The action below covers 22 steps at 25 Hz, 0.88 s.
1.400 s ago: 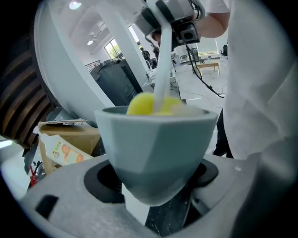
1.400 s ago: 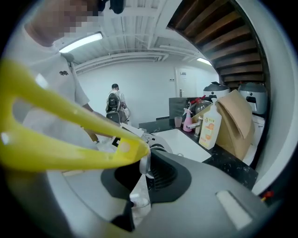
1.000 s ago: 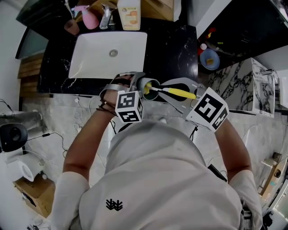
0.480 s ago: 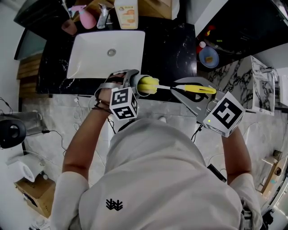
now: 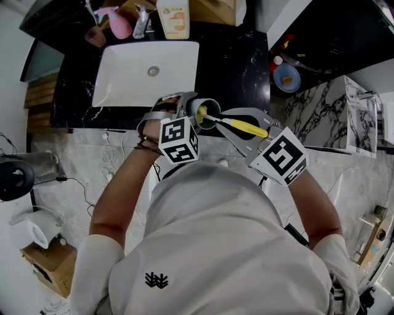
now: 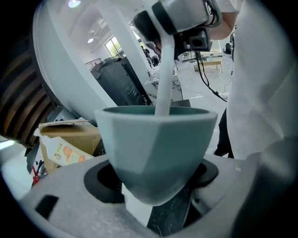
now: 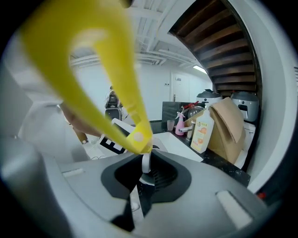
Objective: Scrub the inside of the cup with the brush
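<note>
My left gripper (image 5: 194, 114) is shut on a grey-green faceted cup (image 5: 207, 114), held on its side over the counter's front edge with its mouth facing right. In the left gripper view the cup (image 6: 156, 148) fills the space between the jaws of this gripper (image 6: 154, 182). A white brush stem (image 6: 164, 79) runs down into it. My right gripper (image 5: 247, 132) is shut on the yellow brush handle (image 5: 243, 127), and the brush's yellow head is inside the cup. The right gripper view shows the handle (image 7: 111, 69) clamped between the jaws of that gripper (image 7: 142, 181).
A white sink basin (image 5: 129, 83) is set in the black counter (image 5: 237, 61) beyond the grippers. Behind it stand a faucet (image 5: 142, 23), a pink spray bottle (image 5: 119, 24) and a soap bottle (image 5: 172, 18). A blue bowl (image 5: 287, 80) sits at the right.
Half a second ago the brush head was outside the cup's mouth. My right gripper has since moved left and pushed it back inside. The left gripper with the cup barely moved.
</note>
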### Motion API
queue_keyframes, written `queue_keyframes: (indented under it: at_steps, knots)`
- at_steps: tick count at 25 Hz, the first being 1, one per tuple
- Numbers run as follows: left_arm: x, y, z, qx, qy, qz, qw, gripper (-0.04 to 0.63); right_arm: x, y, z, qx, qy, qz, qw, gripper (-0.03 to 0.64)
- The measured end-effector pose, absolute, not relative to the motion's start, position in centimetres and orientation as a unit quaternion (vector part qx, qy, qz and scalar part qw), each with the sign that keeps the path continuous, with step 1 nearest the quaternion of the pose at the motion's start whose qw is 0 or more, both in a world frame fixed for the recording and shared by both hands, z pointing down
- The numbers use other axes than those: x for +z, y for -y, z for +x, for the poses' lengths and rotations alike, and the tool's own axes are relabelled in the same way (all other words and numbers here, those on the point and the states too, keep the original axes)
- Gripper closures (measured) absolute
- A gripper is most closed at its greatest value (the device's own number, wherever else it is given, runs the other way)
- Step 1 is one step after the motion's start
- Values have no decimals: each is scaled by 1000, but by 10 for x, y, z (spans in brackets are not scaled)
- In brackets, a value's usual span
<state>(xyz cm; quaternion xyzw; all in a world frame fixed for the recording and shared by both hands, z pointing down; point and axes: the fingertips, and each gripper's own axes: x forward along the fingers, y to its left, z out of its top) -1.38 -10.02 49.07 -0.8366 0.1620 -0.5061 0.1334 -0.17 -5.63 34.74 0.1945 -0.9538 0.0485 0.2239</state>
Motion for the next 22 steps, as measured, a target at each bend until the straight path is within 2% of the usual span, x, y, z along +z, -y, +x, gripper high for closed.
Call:
queue_keyframes:
  at_steps: [4,12,18,22]
  knots:
    - [494,103,-18,-521,-167,-824,147,230,356,57,-5,98,955,193,205,566]
    - [502,110,-35,-543,-178,-805,159,230,347,61,13,238,946,190,111,565]
    - [505,113,-44,-548,-185,-801,153,230,331,60,33,277,939,190,73,565]
    - [501,115,-46,-542,-196,-804,145,230,322,59,47,269,940,197,72,565]
